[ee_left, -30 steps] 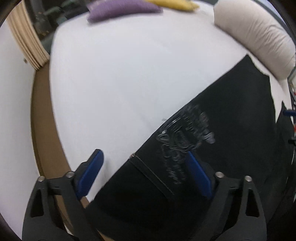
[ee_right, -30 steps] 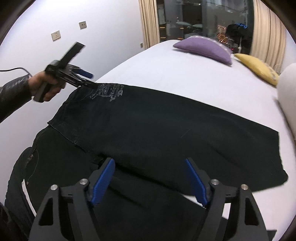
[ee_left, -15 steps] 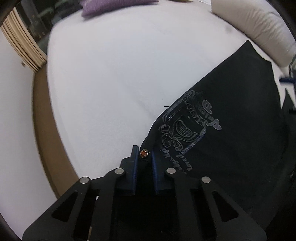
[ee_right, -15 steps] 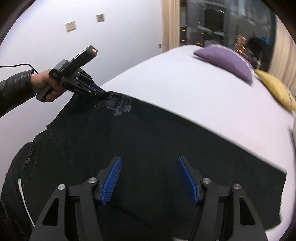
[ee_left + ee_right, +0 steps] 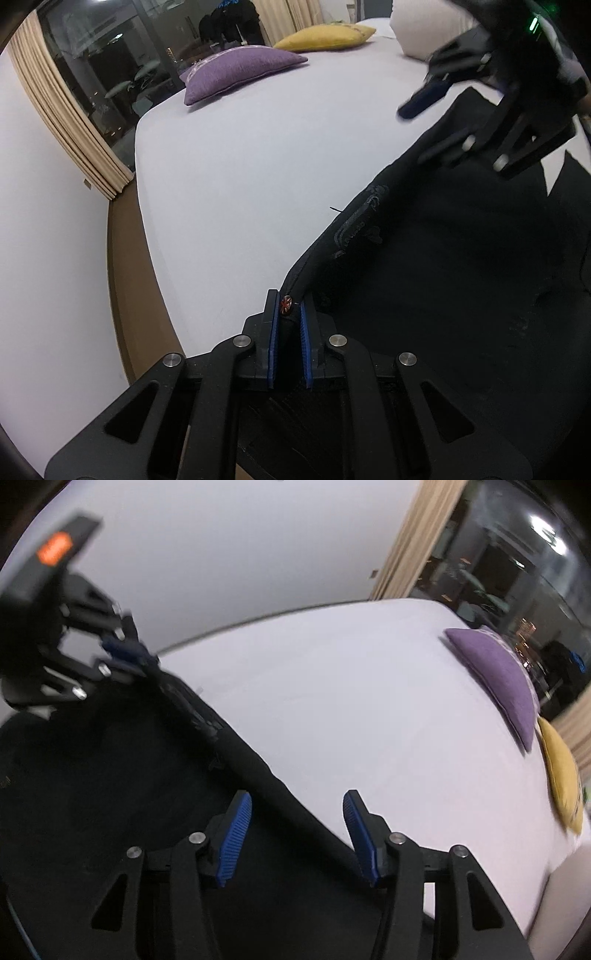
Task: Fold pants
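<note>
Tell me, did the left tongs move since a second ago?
Yes. The left tongs, shut on the black pants' edge, have tipped upward: the purple cushion sat at the top edge of their view before, and now lies lower.

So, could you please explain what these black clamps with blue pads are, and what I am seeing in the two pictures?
Each is a hand-held gripper: a person carries one in each hand, and a small wide-angle camera on each looks forward along its two fingers. One picture comes from the left one, the other from the right.

In the left picture, the left hand-held gripper is shut on the edge of the black pants, beside a small metal rivet. The blurred black shape at upper right is the right hand-held gripper.

In the right picture, its jaws have just been closing and straddle the pants' long edge, not yet pressing it.

The pants lie on a white bed, with a purple cushion and a yellow cushion farther back.
</note>
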`<state>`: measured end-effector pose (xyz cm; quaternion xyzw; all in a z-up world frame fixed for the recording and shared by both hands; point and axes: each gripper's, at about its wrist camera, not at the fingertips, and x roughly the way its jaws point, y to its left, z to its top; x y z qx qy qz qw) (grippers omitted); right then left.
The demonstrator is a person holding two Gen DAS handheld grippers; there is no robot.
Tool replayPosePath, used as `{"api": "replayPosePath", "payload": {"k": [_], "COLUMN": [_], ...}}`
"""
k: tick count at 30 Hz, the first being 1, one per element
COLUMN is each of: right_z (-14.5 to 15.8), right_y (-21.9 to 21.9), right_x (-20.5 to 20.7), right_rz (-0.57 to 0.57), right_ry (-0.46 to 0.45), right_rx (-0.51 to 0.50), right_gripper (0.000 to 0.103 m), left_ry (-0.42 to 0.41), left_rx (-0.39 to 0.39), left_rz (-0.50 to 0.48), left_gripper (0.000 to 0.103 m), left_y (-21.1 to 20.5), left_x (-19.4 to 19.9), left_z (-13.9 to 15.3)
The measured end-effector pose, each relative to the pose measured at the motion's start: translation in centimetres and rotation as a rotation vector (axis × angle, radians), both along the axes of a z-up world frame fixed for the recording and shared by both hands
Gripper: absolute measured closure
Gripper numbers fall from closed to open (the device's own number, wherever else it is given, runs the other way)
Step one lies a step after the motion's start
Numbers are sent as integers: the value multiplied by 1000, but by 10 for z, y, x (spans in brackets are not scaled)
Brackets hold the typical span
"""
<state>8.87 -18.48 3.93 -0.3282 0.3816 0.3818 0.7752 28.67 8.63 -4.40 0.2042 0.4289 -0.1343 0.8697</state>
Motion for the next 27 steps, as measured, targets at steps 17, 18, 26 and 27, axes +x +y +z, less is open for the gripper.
{"api": "replayPosePath", "payload": {"k": [17, 18, 26, 27], "right_z": [-20, -20, -21, -20], "right_y": [2, 2, 7, 8], "right_x": [28, 26, 2, -1], "right_rz": [-236, -260, -320, -304], "right_ry": [246, 267, 357, 349], "right_rx": [118, 146, 296, 290], "right_gripper": [97, 97, 98, 98], "left_ry": [-9, -8, 2, 0], "left_rx": [-87, -93, -109, -104], "left_rz": [35, 35, 15, 5], "left_gripper": [95, 95, 95, 95], "left_y": [-3, -5, -20, -22], "left_x": [-20, -23, -59, -65], "left_z": [15, 16, 21, 21]}}
